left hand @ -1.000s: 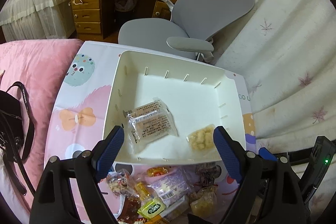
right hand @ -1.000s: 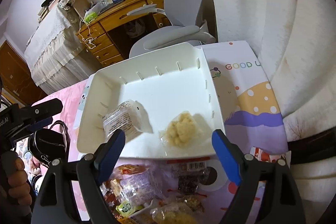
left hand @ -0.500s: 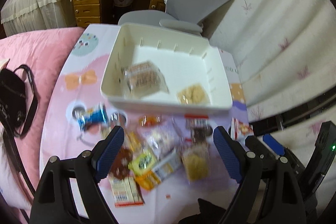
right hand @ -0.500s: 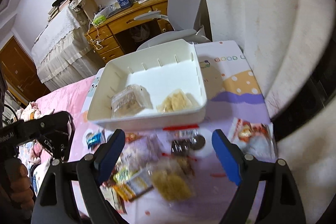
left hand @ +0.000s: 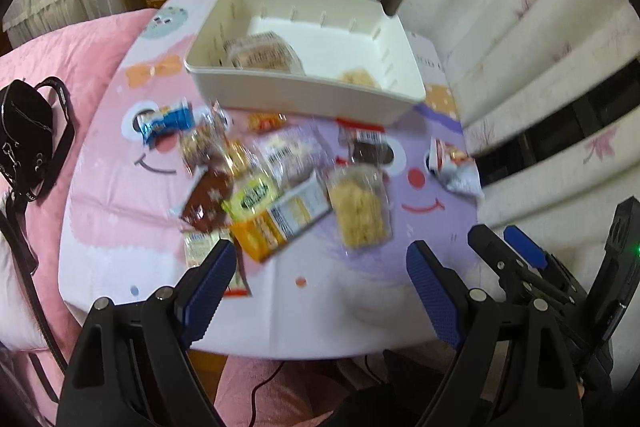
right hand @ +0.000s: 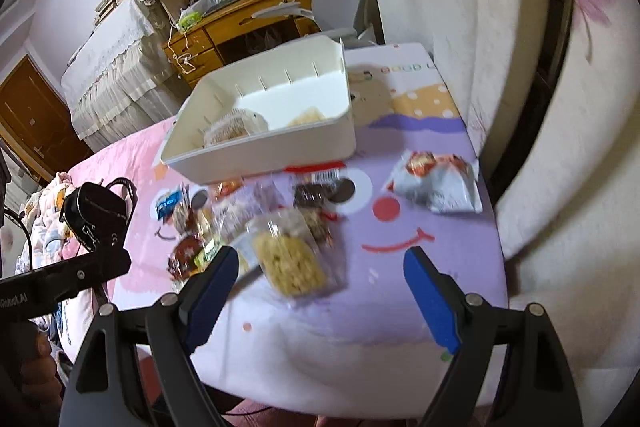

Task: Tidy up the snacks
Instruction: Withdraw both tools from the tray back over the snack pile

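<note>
Both the left gripper (left hand: 316, 283) and the right gripper (right hand: 316, 291) hang with blue-padded jaws spread wide, holding nothing. Just ahead of them a loose pile of wrapped snacks (left hand: 276, 183) lies on the pink and lilac cartoon tablecloth (right hand: 384, 311). Beyond the pile sits the white rectangular plastic bin (left hand: 296, 91), holding two clear-wrapped pastries (left hand: 260, 55). A crinkled white and red packet (right hand: 436, 183) lies ahead to the right, apart from the pile.

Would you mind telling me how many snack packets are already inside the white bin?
2. A brown cake packet lies near the left end of the white bin, and a pale yellow puffed snack sits toward the right. The bin's near wall could hide another.
</note>
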Available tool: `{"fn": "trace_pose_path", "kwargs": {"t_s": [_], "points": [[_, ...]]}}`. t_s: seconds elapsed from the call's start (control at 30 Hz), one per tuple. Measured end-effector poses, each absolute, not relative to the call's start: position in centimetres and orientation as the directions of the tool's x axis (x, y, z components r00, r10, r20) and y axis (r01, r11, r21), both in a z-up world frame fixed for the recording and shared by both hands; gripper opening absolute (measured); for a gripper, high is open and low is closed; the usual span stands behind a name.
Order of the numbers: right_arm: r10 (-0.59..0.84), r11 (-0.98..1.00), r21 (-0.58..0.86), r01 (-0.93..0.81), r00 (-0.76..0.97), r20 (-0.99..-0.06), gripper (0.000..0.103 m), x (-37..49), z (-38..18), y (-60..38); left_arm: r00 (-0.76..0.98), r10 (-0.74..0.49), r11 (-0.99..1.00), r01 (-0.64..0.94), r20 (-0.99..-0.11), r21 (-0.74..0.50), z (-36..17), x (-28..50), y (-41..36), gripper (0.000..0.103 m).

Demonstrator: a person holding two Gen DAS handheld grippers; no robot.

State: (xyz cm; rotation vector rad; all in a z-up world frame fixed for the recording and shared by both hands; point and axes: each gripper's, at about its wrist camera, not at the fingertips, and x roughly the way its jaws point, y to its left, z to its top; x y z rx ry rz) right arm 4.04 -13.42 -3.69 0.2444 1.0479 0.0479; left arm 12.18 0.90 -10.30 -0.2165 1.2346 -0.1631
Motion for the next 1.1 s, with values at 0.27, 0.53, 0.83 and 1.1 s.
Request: {"fn": "trace_pose_path", "kwargs": {"t_s": [0.27,0.53,0.83,1.1], "points": [[0.136,0.974,0.205,0.095,0.479,-0.868,0.085,2.7,-4.5,-14.4,0.236,-0.253,0.967,0.056,-0.938,-0.247,-12.3,11.7,-1.0,0.086],[0.039,0.983,0.113,0.143,0.441,-0.897,0.085,2.6,-5.4,-15.1,0.2,-0.295,0.955,0.082,-0.934,-0.284,-13.3,14.3,-1.2,0.086],[-0.074,0.984,0.001,0.18,0.408,-0.91,0.085,3.0,-5.6,-15.0,0.119,-0.362,0.923,0.181,-0.925,-0.338,-14.8,17.4,-2.8,0.086],[-0.181,0.978,-0.119,0.172,0.412,-0.893,0.085,3.7,-5.2,-15.2,0.047,-0.328,0.929,0.195,-0.944,-0.313,-16.4,18.5,-3.8,0.086]]}}
